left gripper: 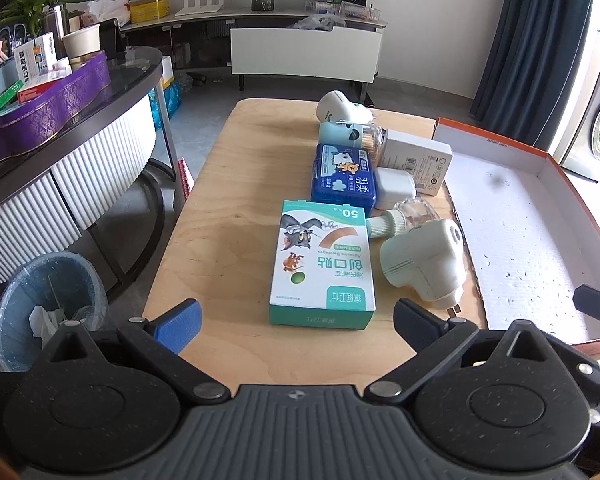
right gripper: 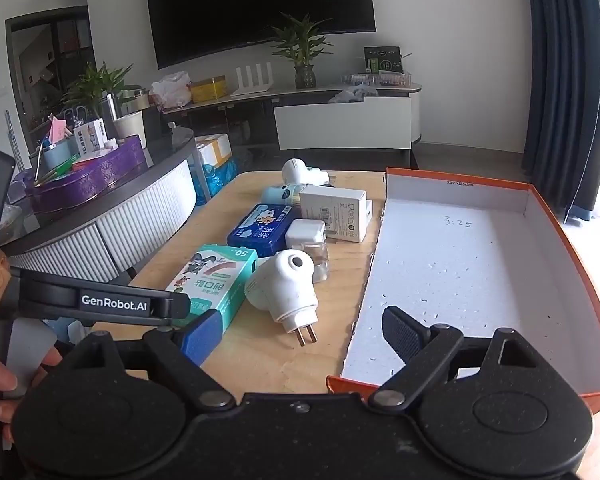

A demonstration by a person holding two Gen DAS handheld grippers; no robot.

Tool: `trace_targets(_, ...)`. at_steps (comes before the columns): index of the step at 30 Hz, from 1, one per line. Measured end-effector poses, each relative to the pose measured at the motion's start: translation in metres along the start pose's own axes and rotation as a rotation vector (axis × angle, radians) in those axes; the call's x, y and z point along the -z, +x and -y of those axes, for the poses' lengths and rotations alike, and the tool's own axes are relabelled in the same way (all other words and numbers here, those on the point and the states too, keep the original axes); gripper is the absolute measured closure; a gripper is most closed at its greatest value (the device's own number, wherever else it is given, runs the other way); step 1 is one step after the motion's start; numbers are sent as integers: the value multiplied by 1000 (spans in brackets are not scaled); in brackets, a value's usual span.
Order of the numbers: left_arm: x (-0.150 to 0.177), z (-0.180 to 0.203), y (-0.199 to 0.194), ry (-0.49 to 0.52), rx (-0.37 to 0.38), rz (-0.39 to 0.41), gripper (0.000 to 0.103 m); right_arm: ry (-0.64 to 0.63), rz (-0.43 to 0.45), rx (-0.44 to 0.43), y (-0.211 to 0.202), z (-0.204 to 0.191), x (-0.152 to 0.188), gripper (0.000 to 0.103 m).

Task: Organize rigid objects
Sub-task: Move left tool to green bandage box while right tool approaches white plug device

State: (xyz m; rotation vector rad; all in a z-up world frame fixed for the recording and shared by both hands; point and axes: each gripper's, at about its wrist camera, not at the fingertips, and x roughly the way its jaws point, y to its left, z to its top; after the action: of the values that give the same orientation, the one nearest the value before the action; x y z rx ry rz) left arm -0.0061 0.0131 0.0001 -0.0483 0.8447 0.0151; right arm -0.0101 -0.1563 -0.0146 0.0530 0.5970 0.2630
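With both sets of jaws wide and empty, the bandage box (left gripper: 323,264) lies flat on the surface at twelve o'clock from the left gripper (left gripper: 296,320), probably light, stiff card, best pinched across its long sides.

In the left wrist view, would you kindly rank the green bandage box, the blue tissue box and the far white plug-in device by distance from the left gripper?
1. Green bandage box, just ahead of the left gripper.
2. Blue tissue box, mid-table behind it.
3. Far white plug-in device, at the table's far end.

Green bandage box (left gripper: 324,264), white plug-in device (left gripper: 424,264), blue case (left gripper: 345,174) flat on wooden table (left gripper: 220,216); orange-rimmed tray (left gripper: 540,216) beside
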Motion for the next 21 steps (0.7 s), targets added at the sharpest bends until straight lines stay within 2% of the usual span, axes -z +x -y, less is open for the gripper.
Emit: trace_targets(21, 0, 4, 8, 11, -6, -9, 0, -1, -38, -30, 12, -2, 2, 1)
